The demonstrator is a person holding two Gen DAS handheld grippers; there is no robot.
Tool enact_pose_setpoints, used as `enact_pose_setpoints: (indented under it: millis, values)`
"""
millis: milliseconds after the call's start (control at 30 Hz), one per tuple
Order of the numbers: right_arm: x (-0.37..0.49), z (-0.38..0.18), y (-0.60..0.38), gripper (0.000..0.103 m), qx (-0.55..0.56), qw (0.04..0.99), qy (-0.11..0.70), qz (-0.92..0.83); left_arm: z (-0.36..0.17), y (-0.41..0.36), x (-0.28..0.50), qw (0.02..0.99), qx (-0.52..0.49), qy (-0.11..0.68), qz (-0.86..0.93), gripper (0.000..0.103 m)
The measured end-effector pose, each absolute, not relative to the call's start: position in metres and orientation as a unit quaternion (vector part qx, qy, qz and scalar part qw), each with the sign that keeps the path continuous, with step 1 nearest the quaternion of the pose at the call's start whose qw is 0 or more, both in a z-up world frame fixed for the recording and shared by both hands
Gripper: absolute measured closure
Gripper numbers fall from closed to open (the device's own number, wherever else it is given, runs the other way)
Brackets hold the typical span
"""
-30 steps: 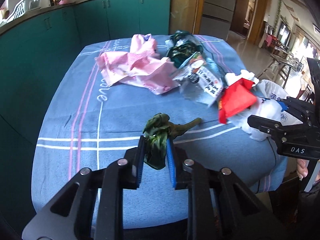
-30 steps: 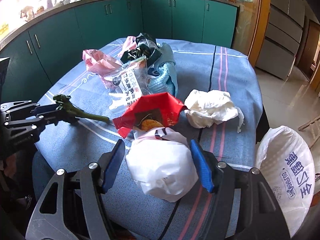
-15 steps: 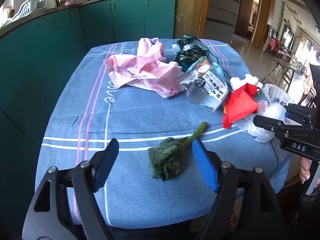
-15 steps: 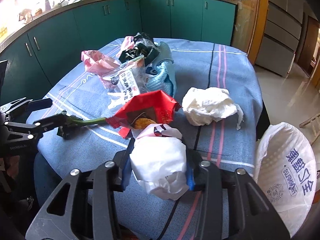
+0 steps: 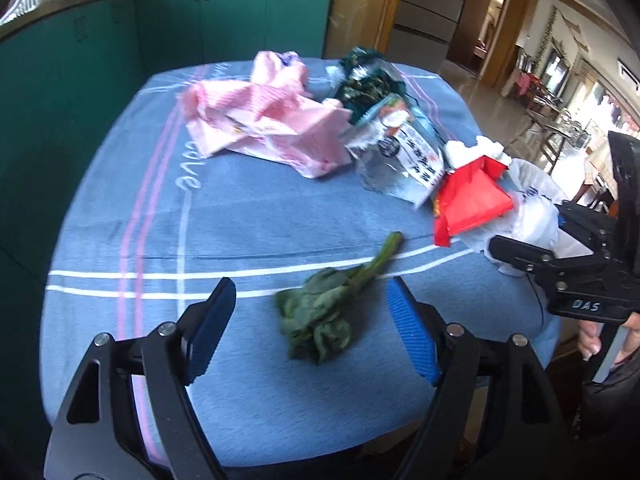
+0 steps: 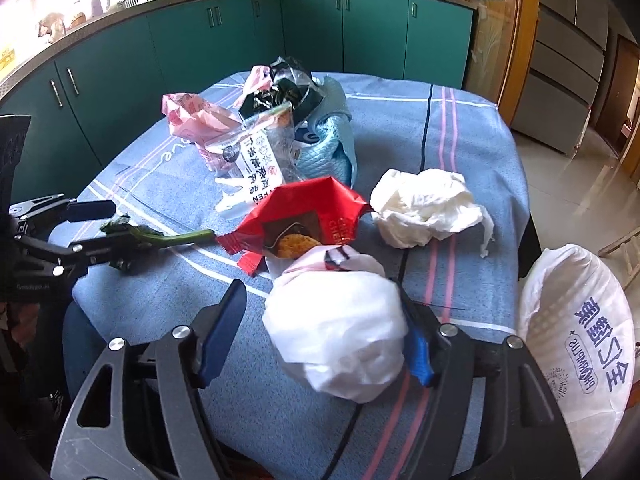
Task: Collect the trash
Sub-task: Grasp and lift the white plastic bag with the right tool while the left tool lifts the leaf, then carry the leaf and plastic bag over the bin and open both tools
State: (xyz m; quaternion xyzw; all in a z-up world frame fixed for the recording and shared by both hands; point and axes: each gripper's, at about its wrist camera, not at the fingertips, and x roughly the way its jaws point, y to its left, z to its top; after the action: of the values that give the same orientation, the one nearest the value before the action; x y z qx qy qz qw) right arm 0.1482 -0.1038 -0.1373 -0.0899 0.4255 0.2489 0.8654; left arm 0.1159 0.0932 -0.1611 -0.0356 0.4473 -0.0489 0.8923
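A wilted green leafy vegetable lies on the blue tablecloth, between the wide-open fingers of my left gripper, untouched; it also shows in the right wrist view. My right gripper is open around a crumpled white plastic bag, whose right side touches the right pad. A red snack wrapper lies just beyond it. A white tissue wad, a clear printed wrapper and a pink bag lie farther back.
A large white printed bag hangs open beside the table's right edge. A light blue cloth and a dark wrapper sit at the back. Teal cabinets stand behind the table.
My left gripper let go of the green vegetable and opened wide, leaving it on the cloth. My right gripper closed on the white bag half a second ago, then opened again.
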Motion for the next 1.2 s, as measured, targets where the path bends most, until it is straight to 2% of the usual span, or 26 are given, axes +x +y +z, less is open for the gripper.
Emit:
enact_pose_setpoints:
  millis: [67,100,133,167,200,233,300,633,833,1200]
  values:
    - [0.152,-0.142,-0.103,0.033,-0.091,0.865,0.431,0.241,-0.164,0.086,0.12,0.889,-0.026,0.454,-0.053,0.043]
    - [0.154,-0.144,-0.103,0.033,-0.091,0.864,0.434,0.238,-0.166,0.083,0.122,0.887,-0.021,0.458,-0.057,0.062]
    - [0.154,-0.146,-0.104,0.036,-0.092,0.863,0.436,0.237,-0.167,0.08,0.123,0.884,-0.017,0.462,-0.063,0.067]
    - [0.154,-0.148,-0.104,0.041,-0.095,0.863,0.438,0.236,-0.168,0.076,0.122,0.885,-0.011,0.462,-0.064,0.068]
    - [0.152,-0.148,-0.105,0.052,-0.099,0.862,0.437,0.236,-0.167,0.073,0.122,0.885,-0.003,0.46,-0.065,0.071]
    - [0.151,-0.147,-0.107,0.058,-0.099,0.861,0.437,0.24,-0.167,0.07,0.121,0.886,0.003,0.459,-0.067,0.074]
    - [0.149,-0.143,-0.112,0.065,-0.092,0.86,0.437,0.245,-0.164,0.069,0.12,0.887,0.0,0.456,-0.07,0.077]
    - [0.126,-0.076,-0.15,0.066,-0.074,0.891,0.368,0.255,-0.144,0.061,0.111,0.902,-0.005,0.427,-0.071,0.083]
    - [0.12,-0.069,-0.16,0.066,-0.076,0.897,0.354,0.254,-0.133,0.058,0.104,0.909,-0.008,0.412,-0.071,0.084]
    - [0.139,-0.065,-0.261,0.065,-0.05,0.936,0.348,0.033,-0.096,0.035,0.098,0.927,-0.024,0.359,-0.107,0.084]
